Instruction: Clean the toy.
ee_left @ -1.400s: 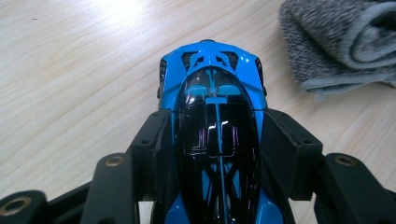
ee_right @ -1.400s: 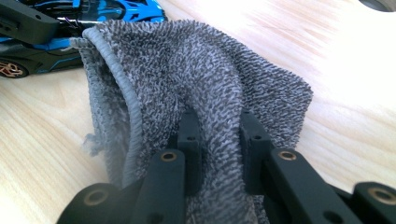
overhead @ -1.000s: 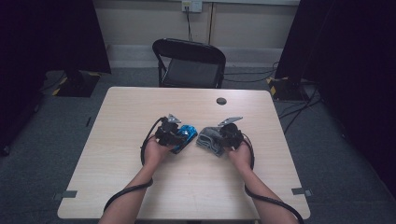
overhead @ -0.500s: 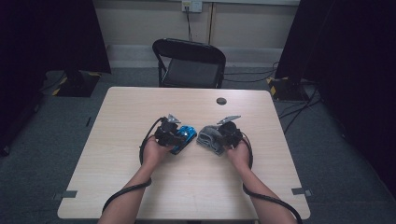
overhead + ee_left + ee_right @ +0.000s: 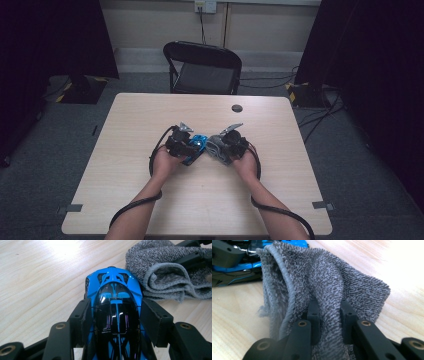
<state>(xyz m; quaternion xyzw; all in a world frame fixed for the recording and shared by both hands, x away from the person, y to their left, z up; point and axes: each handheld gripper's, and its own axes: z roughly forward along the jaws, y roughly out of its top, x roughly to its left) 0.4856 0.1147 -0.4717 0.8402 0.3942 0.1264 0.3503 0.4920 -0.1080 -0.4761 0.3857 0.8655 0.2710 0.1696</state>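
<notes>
At mid-table, both hands low: left gripper [image 5: 192,146] jaws clamping blue toy car [image 5: 113,305], right gripper [image 5: 223,146] apparently pinching grey towel [image 5: 324,287].

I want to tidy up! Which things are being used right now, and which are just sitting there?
Being used:
- blue toy car, clamped in the left gripper
- grey cloth, pinched by the right gripper, next to the car

Just sitting there:
- small dark round thing near the table's far edge
- black chair behind the table

High view dim, dark at sides. Gripper views bright: overhead glare blows out table [image 5: 60,246]; near jaws soft, cloth [image 5: 332,285] sharp.
</notes>
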